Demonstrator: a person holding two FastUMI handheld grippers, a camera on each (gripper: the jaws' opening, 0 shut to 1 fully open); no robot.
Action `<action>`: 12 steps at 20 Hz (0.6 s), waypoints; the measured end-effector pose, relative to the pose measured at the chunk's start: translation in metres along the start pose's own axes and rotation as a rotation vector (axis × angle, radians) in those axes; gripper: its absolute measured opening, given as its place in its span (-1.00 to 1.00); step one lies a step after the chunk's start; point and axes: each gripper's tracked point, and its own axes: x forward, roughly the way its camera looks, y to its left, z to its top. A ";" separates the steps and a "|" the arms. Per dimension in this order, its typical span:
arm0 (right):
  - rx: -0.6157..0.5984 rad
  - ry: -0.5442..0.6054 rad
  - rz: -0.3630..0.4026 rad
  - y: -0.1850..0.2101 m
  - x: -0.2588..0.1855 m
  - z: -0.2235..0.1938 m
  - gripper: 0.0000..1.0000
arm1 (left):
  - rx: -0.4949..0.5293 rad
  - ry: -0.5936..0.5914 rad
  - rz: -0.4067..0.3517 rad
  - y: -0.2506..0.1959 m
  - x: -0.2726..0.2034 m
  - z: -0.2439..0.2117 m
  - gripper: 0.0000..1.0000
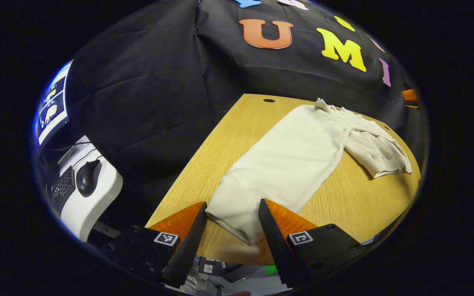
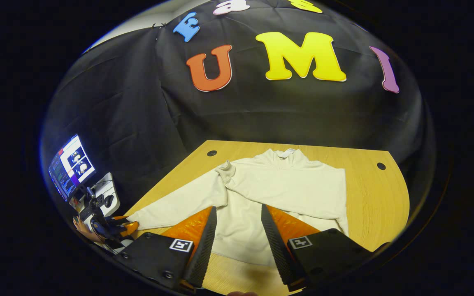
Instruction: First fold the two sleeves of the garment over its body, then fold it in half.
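**Cream garment spread on the wooden bench, one sleeve crossed over its body**

Cream fabric is seen between the fingers of the left gripper (image 1: 232, 220), which are spread wide on either side of a sleeve cuff (image 1: 237, 213); neither finger can be seen pressing on the cloth, and whether they touch it cannot be told. The cuff lies at the near edge of the bench (image 1: 220, 152), and the sleeve runs away from it towards the far edge, where the rest of the garment (image 1: 294, 156) is bunched near the right-hand edge.

In the right gripper view, the right gripper (image 2: 239, 218) is held with its fingers wide apart above the lower body of the garment, nothing being gripped. One sleeve is laid across the chest, its cuff (image 2: 225, 169) resting near the opposite shoulder. The other sleeve is stretched out flat towards the near left corner of the bench, where the other gripper, held in a hand (image 2: 82, 230), is seen at its end. The collar (image 2: 286, 153) points to the far edge. A monitor (image 2: 70, 166) and a mouse (image 1: 88, 177) stand off to the left, beyond the bench.
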 end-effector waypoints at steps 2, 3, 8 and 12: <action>-0.021 0.001 0.004 0.001 -0.003 0.000 0.39 | 0.011 0.014 -0.021 -0.010 0.002 -0.002 0.36; -0.031 0.000 0.001 -0.001 -0.004 -0.001 0.39 | 0.018 0.019 -0.027 -0.013 0.002 0.000 0.22; -0.037 0.002 -0.035 -0.021 -0.019 -0.004 0.39 | 0.012 0.040 0.016 -0.020 0.001 0.004 -0.62; -0.018 -0.009 -0.047 -0.029 -0.028 -0.006 0.38 | 0.022 0.053 0.034 -0.023 0.000 0.007 -0.93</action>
